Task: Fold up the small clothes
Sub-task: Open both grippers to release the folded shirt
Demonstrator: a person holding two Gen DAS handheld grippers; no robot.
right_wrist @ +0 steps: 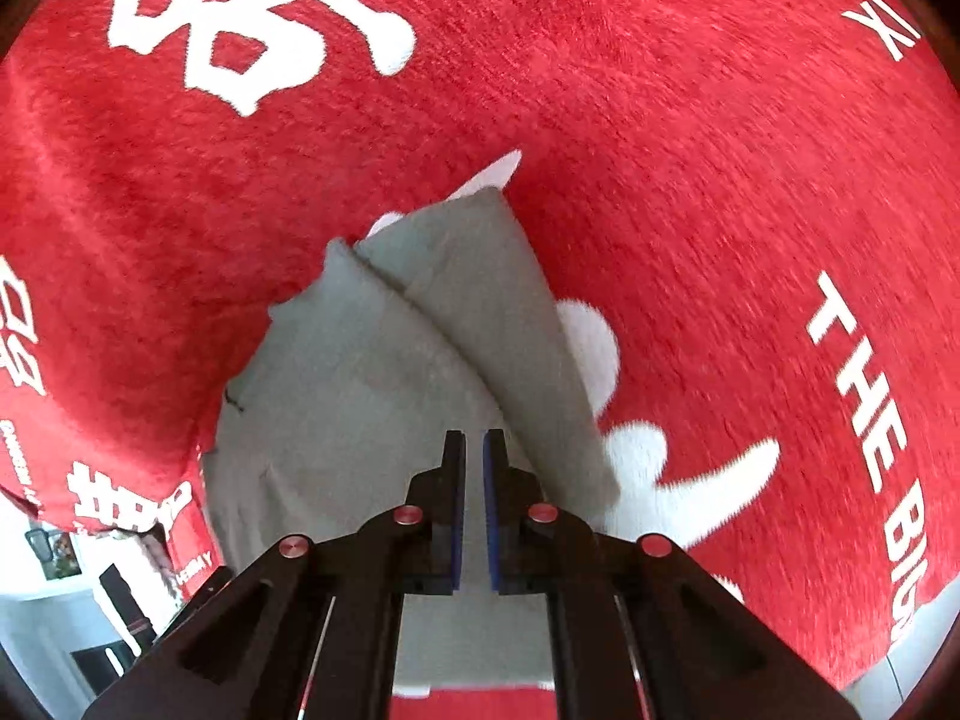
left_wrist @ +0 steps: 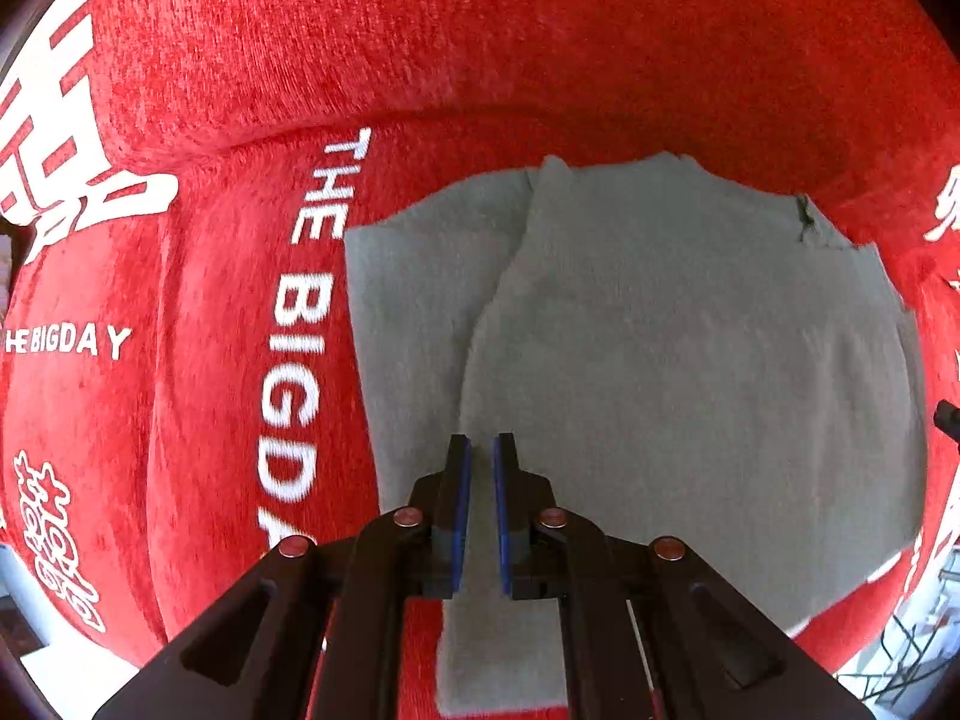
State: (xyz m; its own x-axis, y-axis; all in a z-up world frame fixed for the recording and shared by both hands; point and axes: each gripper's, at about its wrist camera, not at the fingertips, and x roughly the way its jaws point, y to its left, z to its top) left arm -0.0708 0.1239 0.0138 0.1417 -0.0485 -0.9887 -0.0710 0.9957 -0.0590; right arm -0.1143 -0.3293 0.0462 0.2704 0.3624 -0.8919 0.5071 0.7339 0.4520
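A small grey garment (left_wrist: pixel 660 348) lies flat on a red plush cover (left_wrist: pixel 540 48), with one part folded over along a diagonal edge on its left. My left gripper (left_wrist: pixel 482 441) hovers over the garment's near side, its jaws nearly closed with a narrow gap and nothing between them. In the right wrist view the same grey garment (right_wrist: pixel 384 372) shows a folded flap running up to a point. My right gripper (right_wrist: pixel 474 435) sits above it, jaws nearly closed and empty.
The red cover (right_wrist: pixel 690 180) carries white characters and the words THE BIG DAY (left_wrist: pixel 294 324). Its edge drops off at the lower left of the right wrist view, where a room with dark furniture (right_wrist: pixel 120 600) shows. A wire rack (left_wrist: pixel 912 648) shows at the lower right.
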